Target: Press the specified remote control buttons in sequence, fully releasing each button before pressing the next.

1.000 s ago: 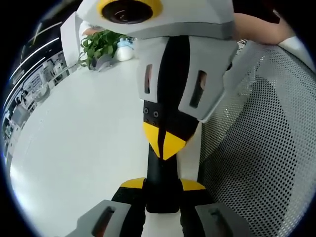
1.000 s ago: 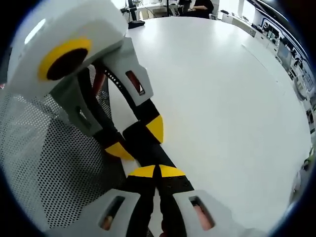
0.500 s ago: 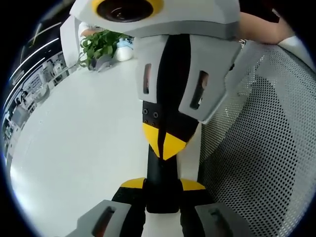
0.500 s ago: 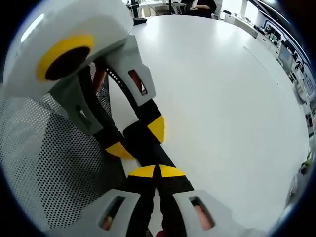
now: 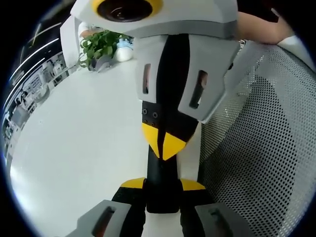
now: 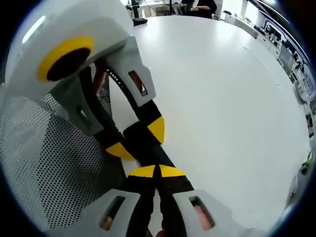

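Observation:
A black remote control [image 5: 162, 170] sits clamped between the yellow-tipped jaws of my left gripper [image 5: 162, 185], which is shut on it. My right gripper [image 5: 163, 143] reaches in from the top of the left gripper view. It is shut, and its joined yellow tips rest against the remote's far end. In the right gripper view, my right gripper [image 6: 158, 171] has its tips together at the near end of the remote control [image 6: 146, 151]. There the left gripper [image 6: 136, 139] holds the remote from the upper left. The remote's buttons are hidden.
A wide white table [image 5: 74, 128] lies under both grippers. A white perforated mesh chair back [image 5: 256, 148] stands close beside them, also in the right gripper view [image 6: 49, 163]. A potted plant [image 5: 101, 44] is at the far table edge. A person's hand [image 5: 261, 29] holds the right gripper.

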The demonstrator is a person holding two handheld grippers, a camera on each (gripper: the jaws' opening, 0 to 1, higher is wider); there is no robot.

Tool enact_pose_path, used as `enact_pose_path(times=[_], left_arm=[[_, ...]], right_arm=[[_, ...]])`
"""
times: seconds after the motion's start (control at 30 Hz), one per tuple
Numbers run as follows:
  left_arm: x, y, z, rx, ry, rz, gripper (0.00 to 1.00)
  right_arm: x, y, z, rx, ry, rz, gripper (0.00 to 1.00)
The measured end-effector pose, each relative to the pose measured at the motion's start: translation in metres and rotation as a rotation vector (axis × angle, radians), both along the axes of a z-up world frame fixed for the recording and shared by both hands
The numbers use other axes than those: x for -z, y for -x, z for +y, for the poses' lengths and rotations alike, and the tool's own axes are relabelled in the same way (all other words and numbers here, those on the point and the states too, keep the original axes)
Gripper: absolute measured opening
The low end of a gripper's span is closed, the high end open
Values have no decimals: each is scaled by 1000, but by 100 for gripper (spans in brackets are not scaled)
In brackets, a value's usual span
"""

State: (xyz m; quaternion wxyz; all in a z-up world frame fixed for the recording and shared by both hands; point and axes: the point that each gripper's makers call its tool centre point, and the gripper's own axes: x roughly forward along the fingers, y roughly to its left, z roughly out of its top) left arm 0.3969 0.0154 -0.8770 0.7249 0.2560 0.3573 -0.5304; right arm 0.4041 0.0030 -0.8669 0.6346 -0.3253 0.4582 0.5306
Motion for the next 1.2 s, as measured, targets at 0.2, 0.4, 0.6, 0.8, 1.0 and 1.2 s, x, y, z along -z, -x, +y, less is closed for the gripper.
enact_pose_path(times=[0.2,0.4,0.6,0.8,1.0,1.2], left_arm=[[0,0,0,1,-1,0,25],[0,0,0,0,-2,1,25],[-1,1,0,-2,-1,1,25],[-1,1,0,-4,1,1,25],[-1,1,0,-5,4,0,25],[0,0,0,-3,10,-2,25]], right_arm=[[1,2,4,-26,-3,-10,0],[2,2,3,-16,-12,-6,0],[1,2,3,-26,-25,-14,0],[1,3,4,-75,-36,-40,0],[1,2,4,-82,-34,-43,0],[1,2,3,-77,-64,-34,0]])
